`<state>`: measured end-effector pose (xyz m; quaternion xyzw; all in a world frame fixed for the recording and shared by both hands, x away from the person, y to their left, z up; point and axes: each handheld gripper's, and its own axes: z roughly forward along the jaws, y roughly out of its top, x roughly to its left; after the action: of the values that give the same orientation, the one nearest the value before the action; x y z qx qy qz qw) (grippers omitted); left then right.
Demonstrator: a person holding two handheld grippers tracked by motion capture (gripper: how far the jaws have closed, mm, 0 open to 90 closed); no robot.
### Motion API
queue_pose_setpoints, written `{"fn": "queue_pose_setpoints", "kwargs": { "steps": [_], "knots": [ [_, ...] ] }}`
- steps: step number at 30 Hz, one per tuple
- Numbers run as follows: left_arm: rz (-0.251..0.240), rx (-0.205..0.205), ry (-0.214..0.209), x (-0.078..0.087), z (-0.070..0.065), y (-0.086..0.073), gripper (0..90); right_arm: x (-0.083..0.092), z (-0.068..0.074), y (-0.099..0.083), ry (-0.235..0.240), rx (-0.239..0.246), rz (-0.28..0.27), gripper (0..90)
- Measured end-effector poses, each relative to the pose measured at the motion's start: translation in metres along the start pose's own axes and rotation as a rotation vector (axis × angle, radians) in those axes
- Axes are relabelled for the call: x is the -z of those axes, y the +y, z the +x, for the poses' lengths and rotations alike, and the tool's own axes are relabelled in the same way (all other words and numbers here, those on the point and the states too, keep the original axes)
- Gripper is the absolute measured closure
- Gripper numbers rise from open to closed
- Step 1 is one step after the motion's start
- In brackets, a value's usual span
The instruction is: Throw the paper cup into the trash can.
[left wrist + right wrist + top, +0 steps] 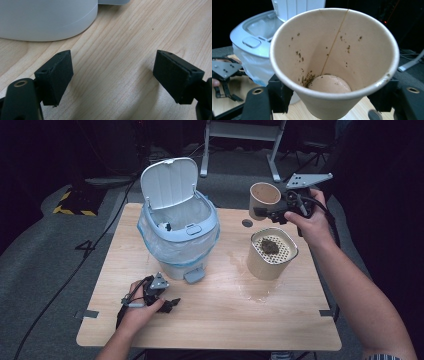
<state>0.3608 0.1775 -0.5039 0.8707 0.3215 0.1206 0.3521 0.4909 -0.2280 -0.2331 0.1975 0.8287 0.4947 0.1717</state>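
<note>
A paper cup (265, 196) with tea specks inside (332, 62) is held above the table's far right, my right gripper (274, 212) shut on its sides. Below it stands a tan cylinder (271, 254) with a perforated strainer top carrying a clump of wet leaves. A pale blue pedal bin (178, 227) with its lid up and a plastic liner stands at the table's middle left. My left gripper (171, 304) rests on the wood near the front left, its jaws open with nothing between them (112, 82); the bin's base (47, 20) lies just beyond.
A wet patch (257, 292) spreads on the wooden table (210, 325) in front of the cylinder. A small dark hole (247, 223) sits near the far edge. Cables and a metal stand's legs (240, 150) lie on the floor behind.
</note>
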Motion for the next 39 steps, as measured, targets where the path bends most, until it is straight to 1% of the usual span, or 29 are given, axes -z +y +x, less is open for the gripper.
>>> {"fn": "queue_pose_setpoints", "kwargs": {
  "steps": [4, 9, 17, 22, 28, 31, 33, 39],
  "knots": [
    [-0.001, 0.009, 0.007, 0.0, 0.0, 0.0, 16.5, -0.011, 0.002, 0.009, 0.026, 0.007, -0.01, 31.8],
    [0.0, 0.011, 0.008, 0.0, 0.0, 0.0, 16.2, -0.024, 0.007, 0.02, 0.058, 0.015, -0.024, 31.8],
    [0.002, 0.02, 0.012, -0.001, 0.001, 0.001, 14.8, -0.048, 0.017, 0.036, 0.084, 0.022, -0.045, 31.7],
    [0.005, 0.017, 0.015, -0.001, 0.001, 0.001, 14.6, -0.064, 0.023, 0.045, 0.121, 0.008, -0.07, 31.7],
    [0.003, 0.017, 0.016, -0.001, 0.001, 0.001, 14.6, -0.089, 0.034, 0.057, 0.169, 0.021, -0.076, 31.3],
    [0.002, 0.021, 0.014, -0.001, 0.001, 0.001, 14.6, -0.102, 0.039, 0.061, 0.18, 0.029, -0.082, 31.0],
    [0.002, 0.02, 0.014, -0.001, 0.001, 0.001, 14.6, -0.108, 0.041, 0.061, 0.19, 0.018, -0.088, 31.0],
    [0.002, 0.02, 0.014, -0.001, 0.001, 0.001, 14.6, -0.127, 0.047, 0.062, 0.204, 0.023, -0.066, 30.9]
  ]
}}
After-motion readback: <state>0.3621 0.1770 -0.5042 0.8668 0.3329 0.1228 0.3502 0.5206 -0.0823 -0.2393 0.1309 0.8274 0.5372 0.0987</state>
